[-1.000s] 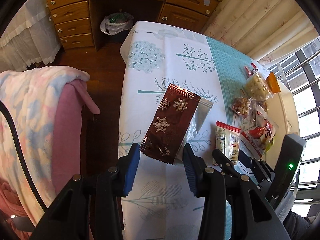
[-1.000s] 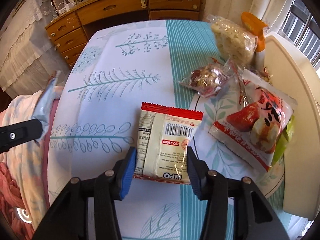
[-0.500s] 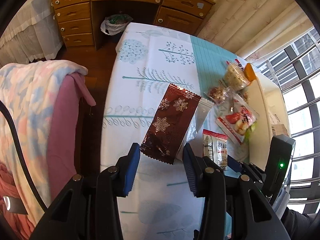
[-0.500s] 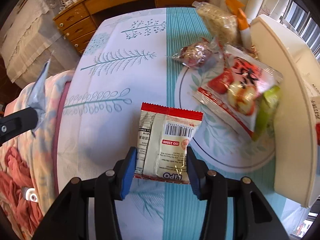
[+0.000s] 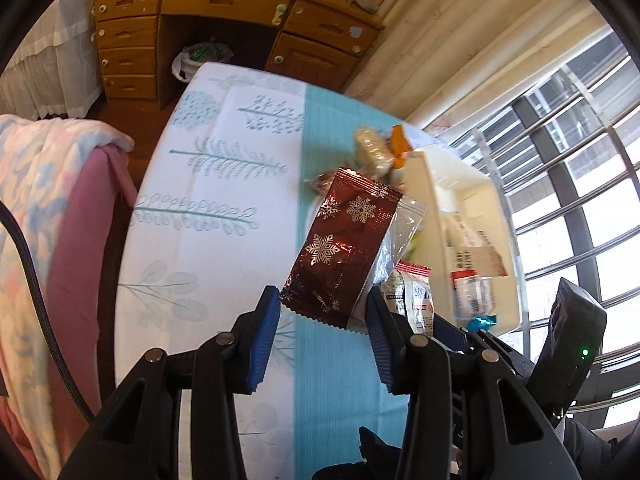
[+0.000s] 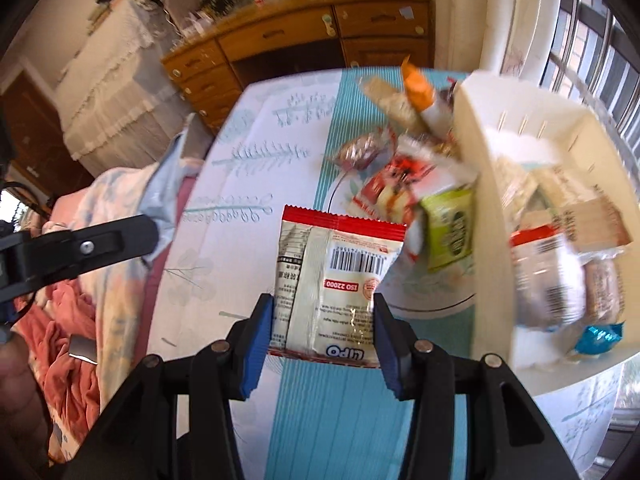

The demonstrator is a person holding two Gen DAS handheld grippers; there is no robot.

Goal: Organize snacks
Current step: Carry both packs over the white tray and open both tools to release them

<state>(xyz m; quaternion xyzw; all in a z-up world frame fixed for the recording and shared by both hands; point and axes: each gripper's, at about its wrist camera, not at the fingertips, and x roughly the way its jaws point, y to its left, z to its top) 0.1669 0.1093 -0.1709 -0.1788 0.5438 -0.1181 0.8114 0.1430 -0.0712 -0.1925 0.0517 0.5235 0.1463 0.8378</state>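
Grippers both loaded. Left gripper (image 5: 322, 314) is clamped narrow on a maroon snowflake packet (image 5: 344, 256), blue pads pinching its lower end; a clear bag (image 5: 400, 236) sits behind the packet in the same grip. Packet is in the air, tilted up and to the right, over the table (image 5: 224, 184), near the white bin (image 5: 460, 184).

Right gripper (image 6: 322, 328) is clamped on a red-topped Lipo packet (image 6: 336, 280), barcode side facing the camera, pads on its two long edges near the bottom. Packet is off the table, just beside the bin's near wall (image 6: 486, 240).

Bin sits at the window side of the table. Inside it, blurred: a silver packet with red band (image 6: 540, 276), a beige carton (image 6: 592, 220), a blue-wrapped candy (image 6: 598, 338). Exact contents hard to read.

Snacks on the table by the bin: green packet (image 6: 450, 228) leaning at the bin wall, red-and-white bag (image 6: 394, 188), small twisted nut bag (image 6: 360, 148), pale cracker bag (image 6: 394, 104), orange-tipped item (image 6: 418, 86) touching the cracker bag. All motion-blurred.

Tablecloth is white with teal plant prints and a teal stripe. Wooden desk (image 5: 224, 20) beyond the far end of the table. Blanket (image 5: 44, 184) draped over a chair at the left. Left gripper's arm shows at the left edge of the right wrist view.
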